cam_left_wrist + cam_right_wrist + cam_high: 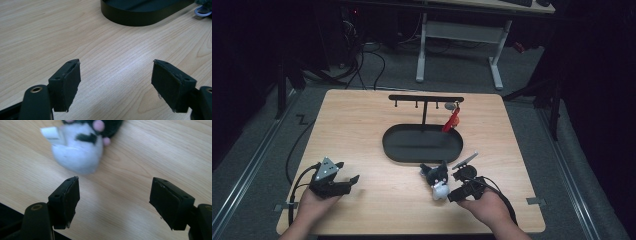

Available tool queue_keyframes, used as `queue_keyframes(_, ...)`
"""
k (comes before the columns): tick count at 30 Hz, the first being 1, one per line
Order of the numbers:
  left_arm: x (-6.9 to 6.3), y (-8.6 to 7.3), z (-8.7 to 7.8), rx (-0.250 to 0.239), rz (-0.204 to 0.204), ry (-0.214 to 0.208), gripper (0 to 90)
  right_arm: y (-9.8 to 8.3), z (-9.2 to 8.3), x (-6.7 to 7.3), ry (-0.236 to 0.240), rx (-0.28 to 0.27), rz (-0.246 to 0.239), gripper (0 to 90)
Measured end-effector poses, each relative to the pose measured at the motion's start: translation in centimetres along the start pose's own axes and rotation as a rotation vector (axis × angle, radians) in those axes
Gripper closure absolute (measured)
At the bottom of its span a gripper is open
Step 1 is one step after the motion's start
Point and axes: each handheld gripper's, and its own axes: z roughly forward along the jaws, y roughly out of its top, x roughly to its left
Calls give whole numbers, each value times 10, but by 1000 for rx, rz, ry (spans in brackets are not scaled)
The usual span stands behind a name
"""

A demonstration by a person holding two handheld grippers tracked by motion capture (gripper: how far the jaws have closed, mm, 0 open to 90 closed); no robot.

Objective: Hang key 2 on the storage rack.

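the plush toy (438, 181) is seen lying on the table (362, 125), just ahead and left of the right gripper (455, 195), whose jaws are spread empty. the left gripper (349, 182), also released, is kept well apart.

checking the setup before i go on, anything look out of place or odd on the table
Only the black-and-white plush toy: it lies loose on the table in front of the black tray, just ahead of the open right tool, while a red item hangs from the hook rack.
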Motion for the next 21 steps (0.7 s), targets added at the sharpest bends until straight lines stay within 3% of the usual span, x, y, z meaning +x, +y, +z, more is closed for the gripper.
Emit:
queue_keyframes(13, -1, 1, 0, 6, 12, -10, 236, 19, 14, 25, 41, -4, -65, 166)
queue_keyframes(19, -1, 0, 1, 7, 16, -12, 236, 28, 30, 31, 59, 5, -73, 165)
queue_keyframes(21, -1, 0, 1, 11, 21, -13, 236, 31, 35, 32, 60, 5, -53, 176)
